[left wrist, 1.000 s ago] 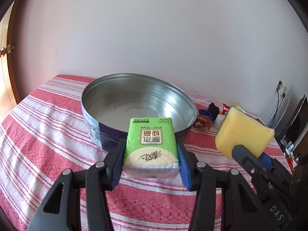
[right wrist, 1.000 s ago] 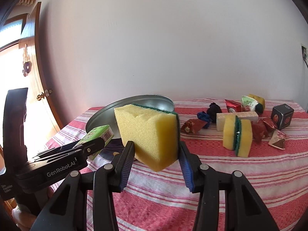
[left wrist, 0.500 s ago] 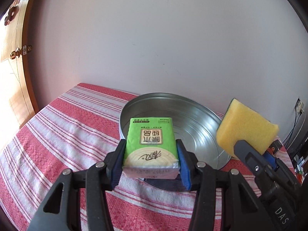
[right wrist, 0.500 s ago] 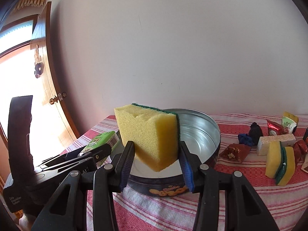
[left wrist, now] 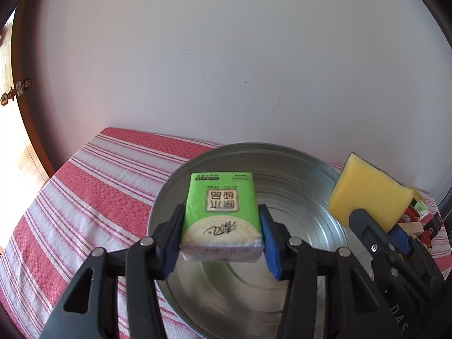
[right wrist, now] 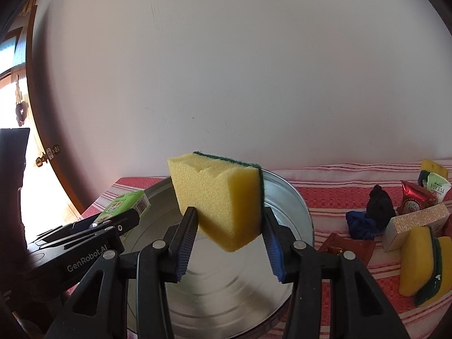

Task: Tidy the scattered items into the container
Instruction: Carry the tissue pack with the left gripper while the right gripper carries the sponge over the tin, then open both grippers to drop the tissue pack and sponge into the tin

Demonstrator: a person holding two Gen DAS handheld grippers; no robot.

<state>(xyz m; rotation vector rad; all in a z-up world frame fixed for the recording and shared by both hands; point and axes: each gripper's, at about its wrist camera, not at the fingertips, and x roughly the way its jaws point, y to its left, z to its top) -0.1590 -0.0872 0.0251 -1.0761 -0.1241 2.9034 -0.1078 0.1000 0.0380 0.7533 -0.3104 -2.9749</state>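
My left gripper (left wrist: 221, 238) is shut on a green tissue pack (left wrist: 221, 212), held above the round metal tin (left wrist: 296, 169). My right gripper (right wrist: 230, 240) is shut on a yellow sponge (right wrist: 217, 197) with a green scouring side, also over the tin (right wrist: 285, 197). In the left wrist view the sponge (left wrist: 367, 197) hangs at the right over the tin's rim. In the right wrist view the tissue pack (right wrist: 127, 204) shows at the left in the other gripper. The tin's bare floor shows no items inside.
The tin stands on a red and white striped cloth (left wrist: 84, 197). To its right lie another yellow sponge (right wrist: 421, 265), a beige box (right wrist: 415, 223), dark cloth bundles (right wrist: 370, 217) and several snack packets (right wrist: 415, 200). A wall stands close behind; a wooden door (right wrist: 48, 155) is at the left.
Both grippers have moved forward with their loads: the tissue pack and the sponge, earlier short of the tin's near rim, now hang over its inside. The grips have not changed.
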